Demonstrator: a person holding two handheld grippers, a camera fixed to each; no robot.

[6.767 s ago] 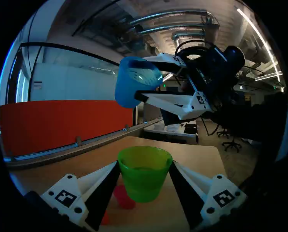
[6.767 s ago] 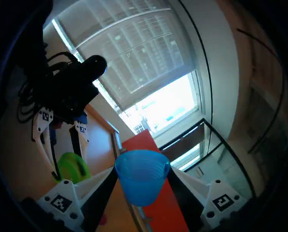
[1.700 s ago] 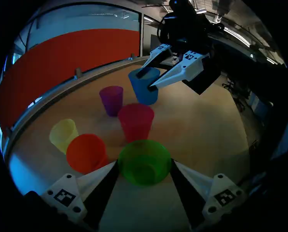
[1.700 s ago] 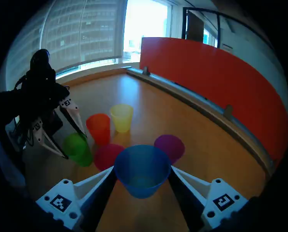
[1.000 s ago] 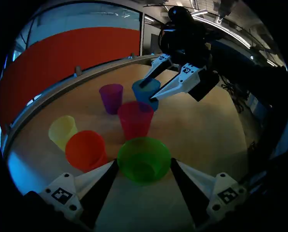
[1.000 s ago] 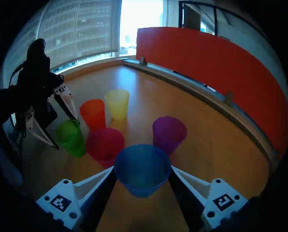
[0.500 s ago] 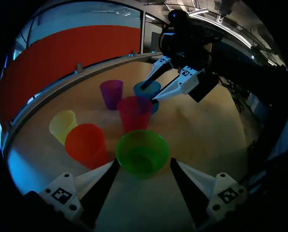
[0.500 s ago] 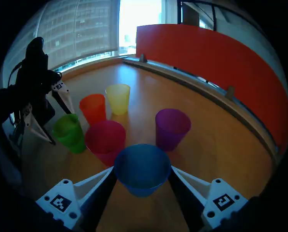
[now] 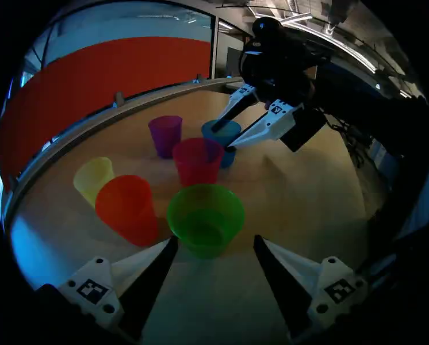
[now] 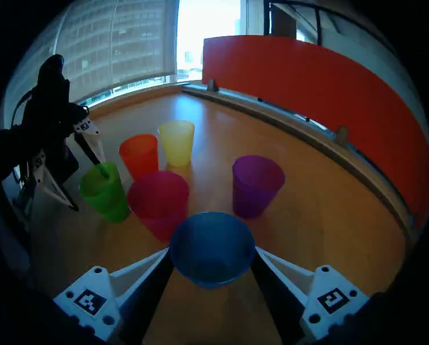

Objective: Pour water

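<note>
Now, your right gripper (image 10: pixel 211 251) has its fingers clamped on the blue cup (image 10: pixel 211 261), one pressing each side just under the rim. That cup sits just behind the pink cup (image 9: pixel 197 161), apparently down on the table (image 9: pixel 306 195). Your left gripper (image 9: pixel 214 241) looks released: the green cup (image 9: pixel 206 221) stands just in front of the pink cup, with a gap showing beside one finger.

Both are thin plastic cups, probably light, a little springy and slick. Squeeze gently on opposite walls high up, where the taper widens and checks a slip; a hard pinch could buckle the wall. Whether either holds water, I cannot tell.

Count six cups, one of each colour: blue, green and pink, plus an orange cup (image 9: pixel 127 207) and a yellow cup (image 9: pixel 92 179) to the pink cup's left in the left gripper view, and a purple cup (image 9: pixel 165 133) behind it. There are two grippers.
</note>
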